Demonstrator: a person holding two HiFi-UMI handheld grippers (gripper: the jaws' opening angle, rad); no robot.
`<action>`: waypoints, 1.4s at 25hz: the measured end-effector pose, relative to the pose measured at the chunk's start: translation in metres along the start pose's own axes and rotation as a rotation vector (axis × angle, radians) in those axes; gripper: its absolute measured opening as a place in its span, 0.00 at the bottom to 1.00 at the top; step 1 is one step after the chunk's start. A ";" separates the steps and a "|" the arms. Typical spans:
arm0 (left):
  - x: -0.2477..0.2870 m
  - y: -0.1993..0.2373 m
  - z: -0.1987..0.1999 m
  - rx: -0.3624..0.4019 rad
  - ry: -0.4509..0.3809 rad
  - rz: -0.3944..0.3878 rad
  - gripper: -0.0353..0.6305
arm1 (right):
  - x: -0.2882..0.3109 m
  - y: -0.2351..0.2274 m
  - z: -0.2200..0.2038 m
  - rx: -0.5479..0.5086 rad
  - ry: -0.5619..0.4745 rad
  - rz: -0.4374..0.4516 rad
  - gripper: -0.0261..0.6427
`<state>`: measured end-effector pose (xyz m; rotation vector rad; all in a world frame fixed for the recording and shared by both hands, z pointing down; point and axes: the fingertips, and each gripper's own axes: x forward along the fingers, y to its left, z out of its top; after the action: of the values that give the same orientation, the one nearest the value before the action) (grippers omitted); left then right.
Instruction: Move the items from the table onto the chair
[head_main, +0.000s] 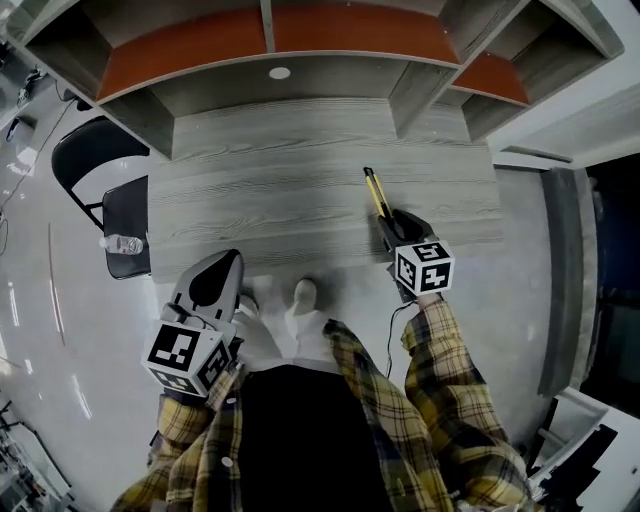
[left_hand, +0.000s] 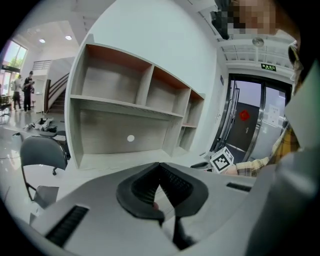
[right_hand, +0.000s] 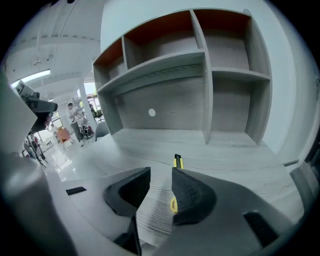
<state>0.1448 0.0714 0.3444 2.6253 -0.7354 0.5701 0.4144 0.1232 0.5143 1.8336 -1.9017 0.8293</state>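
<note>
Closest in, the left gripper (head_main: 222, 265) hangs over the table's (head_main: 280, 170) near edge, towards its left corner. Its jaws are clenched together with nothing in them, and its own view (left_hand: 160, 167) shows the two pads meeting. That looks like a spare hand parked out of the way. Over on the right side of the table, a little in from the near edge, the right gripper (head_main: 392, 225) tips down at the cutter (head_main: 375, 192). This slim yellow-and-black cutter is the one item on the table, lying with its length running away towards the back. In the right gripper view the jaws (right_hand: 161, 172) stand apart and press on nothing. The cutter (right_hand: 178, 161) runs under the right-hand jaw rather than down the middle of the gap, with a bit of yellow peeking at that jaw's inner edge. So it's lined up along the cutter's length, the sensible way to pinch something this thin, but I'd want it nudged sideways to centre before closing, or the pad may land on top and skid. Off the table's left edge sits the chair (head_main: 125, 205), with a bottle (head_main: 124, 244) lying on its seat, so part of the job looks done. The cutter seems the last to go. Farthest back, the shelves (head_main: 270, 40) above the table are bare.
</note>
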 end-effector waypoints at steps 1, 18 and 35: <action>-0.003 0.000 -0.001 -0.005 0.001 0.013 0.06 | 0.006 -0.005 -0.005 0.007 0.017 0.003 0.22; -0.030 0.004 -0.021 -0.051 0.025 0.116 0.06 | 0.079 -0.037 -0.037 0.005 0.143 -0.028 0.39; -0.041 0.010 -0.015 -0.065 -0.016 0.150 0.06 | 0.079 -0.048 -0.041 0.042 0.179 -0.145 0.23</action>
<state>0.1025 0.0869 0.3405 2.5325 -0.9455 0.5566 0.4495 0.0899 0.6026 1.8297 -1.6339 0.9550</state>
